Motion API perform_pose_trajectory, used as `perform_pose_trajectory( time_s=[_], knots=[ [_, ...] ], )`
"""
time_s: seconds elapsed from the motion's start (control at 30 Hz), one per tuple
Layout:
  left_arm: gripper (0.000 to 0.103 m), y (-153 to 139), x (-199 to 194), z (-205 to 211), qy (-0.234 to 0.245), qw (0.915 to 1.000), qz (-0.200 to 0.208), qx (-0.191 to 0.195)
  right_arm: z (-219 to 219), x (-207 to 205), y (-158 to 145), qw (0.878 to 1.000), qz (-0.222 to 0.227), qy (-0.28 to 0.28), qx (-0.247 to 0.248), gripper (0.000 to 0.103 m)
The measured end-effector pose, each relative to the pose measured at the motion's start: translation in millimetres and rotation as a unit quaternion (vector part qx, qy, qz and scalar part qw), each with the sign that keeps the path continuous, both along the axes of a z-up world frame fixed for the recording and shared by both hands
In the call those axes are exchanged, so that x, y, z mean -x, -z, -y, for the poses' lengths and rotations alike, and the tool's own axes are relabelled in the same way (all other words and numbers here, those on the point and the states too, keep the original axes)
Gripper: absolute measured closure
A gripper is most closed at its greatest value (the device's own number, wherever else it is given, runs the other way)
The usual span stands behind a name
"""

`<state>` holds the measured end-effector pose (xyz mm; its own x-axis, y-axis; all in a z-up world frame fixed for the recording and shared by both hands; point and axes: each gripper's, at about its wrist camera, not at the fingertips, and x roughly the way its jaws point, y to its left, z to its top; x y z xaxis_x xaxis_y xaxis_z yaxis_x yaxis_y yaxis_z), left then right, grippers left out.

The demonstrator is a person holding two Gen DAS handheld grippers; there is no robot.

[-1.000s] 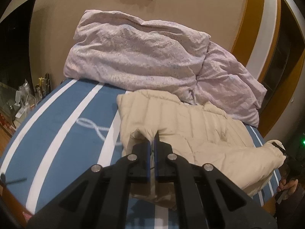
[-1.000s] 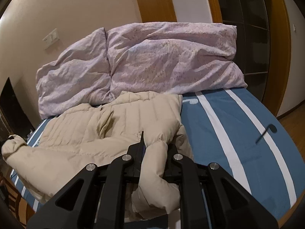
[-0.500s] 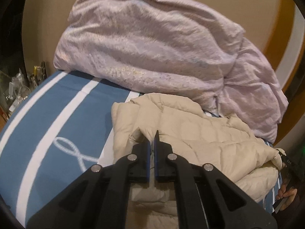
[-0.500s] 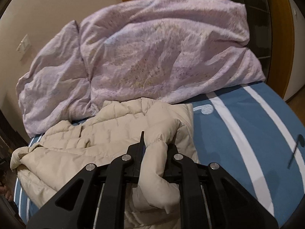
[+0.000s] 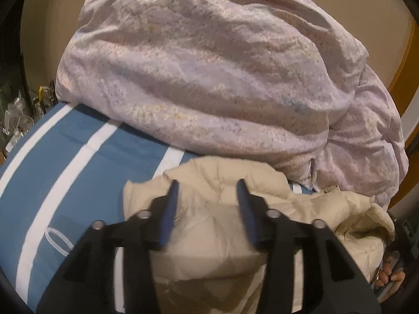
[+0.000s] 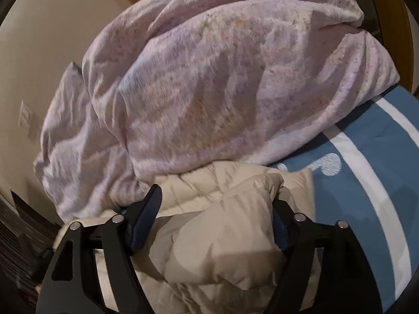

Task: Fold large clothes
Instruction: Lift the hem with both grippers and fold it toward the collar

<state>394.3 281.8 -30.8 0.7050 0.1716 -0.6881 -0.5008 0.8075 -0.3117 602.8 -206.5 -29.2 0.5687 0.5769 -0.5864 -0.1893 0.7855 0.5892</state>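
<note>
Hand-held grippers point(image 5: 207, 187) point(image 6: 217, 196) just opening over beige jacket point(image 5: 217, 235); lilac duvet point(image 5: 222, 78) directly ahead.

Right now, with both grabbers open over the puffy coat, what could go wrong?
1. The left gripper and right gripper have just been opening, so the folded beige puffy coat may spring open again.
2. A thick roll of coat still lies between the right gripper's jaws; pulling back could drag it.
3. The coat touches the lilac duvet, which could slump onto the fold.
</note>
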Motion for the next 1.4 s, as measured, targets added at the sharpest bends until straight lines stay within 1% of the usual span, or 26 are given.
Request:
perform_pose_trajectory(
  time_s=[0.07, 0.2, 0.37, 0.57, 0.67, 0.8, 0.93, 1.07, 1.23, 1.4],
  knots=[
    [0.046, -7, 0, 1, 0.001, 1.0, 0.006, -0.005, 4, 0, -6, 1.0, 0.002, 0.002, -0.015, 0.025],
    [0.039, -23, 13, 0, -0.002, 0.9996, 0.02, -0.018, 18, 7, -21, 0.999, 0.015, 0.012, -0.03, 0.024],
    [0.038, -33, 36, 0, -0.007, 0.9996, 0.017, -0.021, 30, 28, -29, 0.999, 0.024, 0.023, -0.007, 0.024],
    [0.038, -33, 64, 9, -0.001, 0.9997, 0.004, -0.025, 46, 58, -31, 0.999, 0.02, 0.03, 0.008, 0.024],
    [0.038, -32, 76, 19, 0.008, 0.9996, -0.001, -0.027, 49, 74, -32, 0.999, 0.015, 0.025, 0.02, 0.024],
    [0.038, -26, 86, 35, 0.021, 0.9993, -0.01, -0.03, 40, 87, -33, 0.999, 0.019, 0.01, 0.04, 0.024],
    [0.038, -18, 82, 51, 0.032, 0.9985, -0.02, -0.038, 23, 93, -30, 0.997, 0.024, -0.01, 0.066, 0.024],
    [0.036, -9, 68, 64, 0.041, 0.9972, -0.032, -0.053, 5, 89, -21, 0.995, 0.026, -0.027, 0.09, 0.024],
    [0.036, 3, 45, 72, 0.047, 0.996, -0.04, -0.064, -10, 77, -8, 0.993, 0.026, -0.033, 0.114, 0.024],
    [0.036, 16, 24, 72, 0.041, 0.9962, -0.04, -0.065, -26, 65, -1, 0.986, 0.044, -0.037, 0.154, 0.024]
  ],
)
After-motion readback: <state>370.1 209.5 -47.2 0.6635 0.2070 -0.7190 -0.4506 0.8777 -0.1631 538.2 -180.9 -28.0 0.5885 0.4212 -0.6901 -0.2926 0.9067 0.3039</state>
